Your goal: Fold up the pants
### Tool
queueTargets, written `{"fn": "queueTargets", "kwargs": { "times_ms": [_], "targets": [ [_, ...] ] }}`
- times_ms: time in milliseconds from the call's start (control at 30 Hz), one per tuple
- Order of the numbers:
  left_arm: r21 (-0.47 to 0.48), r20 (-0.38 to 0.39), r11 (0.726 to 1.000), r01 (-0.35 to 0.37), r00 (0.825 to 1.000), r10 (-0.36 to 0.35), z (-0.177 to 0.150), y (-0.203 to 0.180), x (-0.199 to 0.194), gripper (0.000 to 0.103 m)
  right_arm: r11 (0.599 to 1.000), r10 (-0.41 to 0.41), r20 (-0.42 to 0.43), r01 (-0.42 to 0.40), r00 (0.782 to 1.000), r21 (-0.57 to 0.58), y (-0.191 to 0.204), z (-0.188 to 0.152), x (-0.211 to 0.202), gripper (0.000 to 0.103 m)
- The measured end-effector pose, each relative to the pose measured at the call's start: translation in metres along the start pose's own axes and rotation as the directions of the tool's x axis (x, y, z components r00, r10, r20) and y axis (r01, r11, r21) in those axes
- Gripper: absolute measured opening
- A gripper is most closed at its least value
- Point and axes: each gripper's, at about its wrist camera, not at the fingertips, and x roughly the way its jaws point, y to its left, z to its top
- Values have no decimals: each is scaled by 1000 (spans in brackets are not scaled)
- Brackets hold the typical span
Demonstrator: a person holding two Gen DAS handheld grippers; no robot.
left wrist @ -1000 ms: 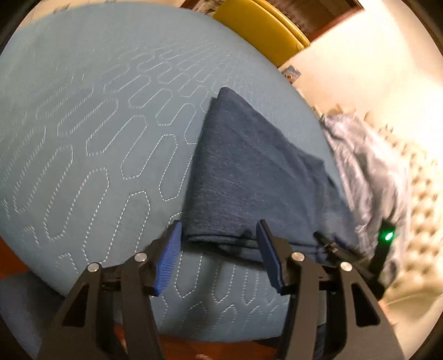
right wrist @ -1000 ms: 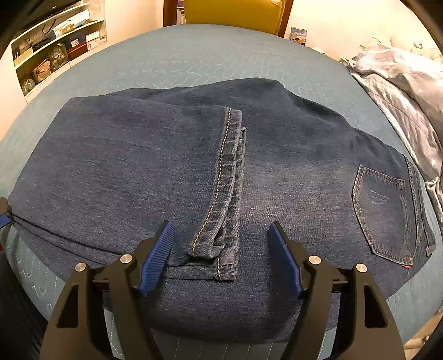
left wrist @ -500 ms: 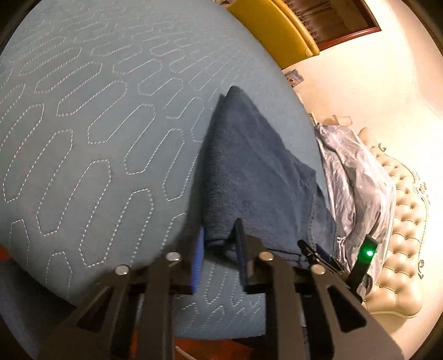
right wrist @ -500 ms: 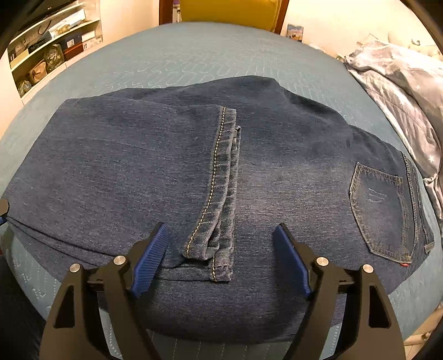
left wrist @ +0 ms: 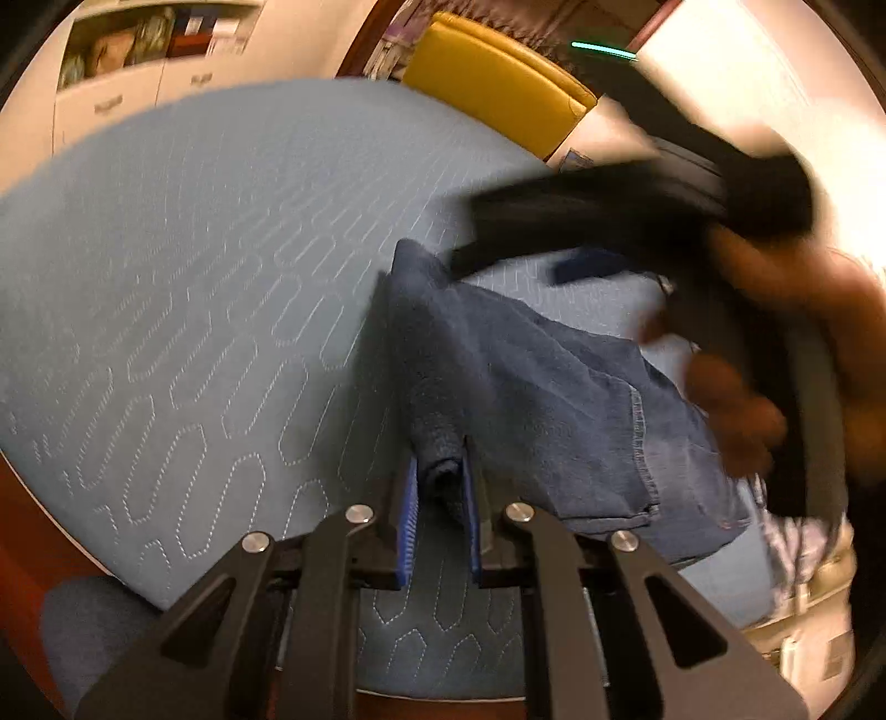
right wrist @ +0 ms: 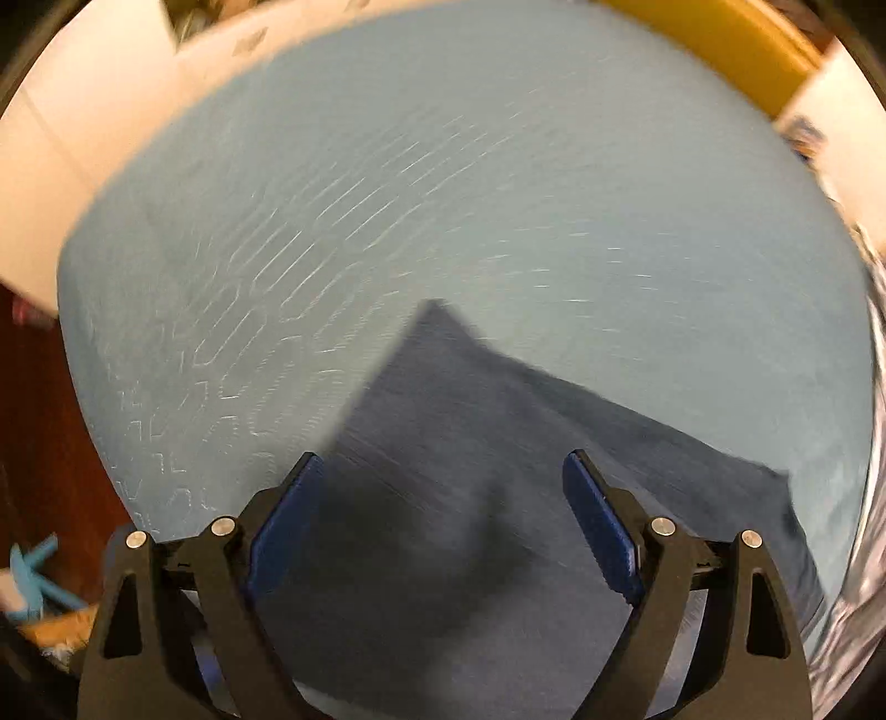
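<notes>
Dark blue jeans (left wrist: 531,387) lie folded on the light blue quilted bed (left wrist: 194,288). My left gripper (left wrist: 437,498) is shut on the folded edge of the jeans at their near end, the denim bunched between its blue pads. The right gripper (left wrist: 598,221) and a person's hand (left wrist: 742,410) show blurred above the jeans' far right side in the left wrist view. In the right wrist view the jeans (right wrist: 459,498) spread below the right gripper (right wrist: 443,526), which is open and holds nothing; that picture is motion-blurred.
A yellow chair (left wrist: 498,88) stands beyond the bed's far edge. Shelves (left wrist: 138,44) line the wall at upper left. A grey patterned blanket (right wrist: 869,554) lies along the bed's right side. A reddish floor (right wrist: 50,443) with small objects shows at the left.
My left gripper has lifted and pulled the jeans' folded edge. The right gripper has swung up over the jeans toward the left end, still open, and now appears in the left wrist view.
</notes>
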Motion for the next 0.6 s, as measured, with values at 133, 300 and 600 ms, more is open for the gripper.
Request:
{"fn": "queueTargets", "kwargs": {
  "times_ms": [133,300,600],
  "targets": [
    [33,25,999,-26,999,25,-3,-10,-4,14,997,-60,-96,54,994,-59,20,22,37,58],
    [-31,79,999,35,996,-32,-5,-5,-10,25,992,-94,-125,83,988,-90,16,20,46,23],
    [-128,95,991,-37,994,49,-31,-30,31,66,998,42,-69,-39,997,41,-25,10,11,16]
  ]
}}
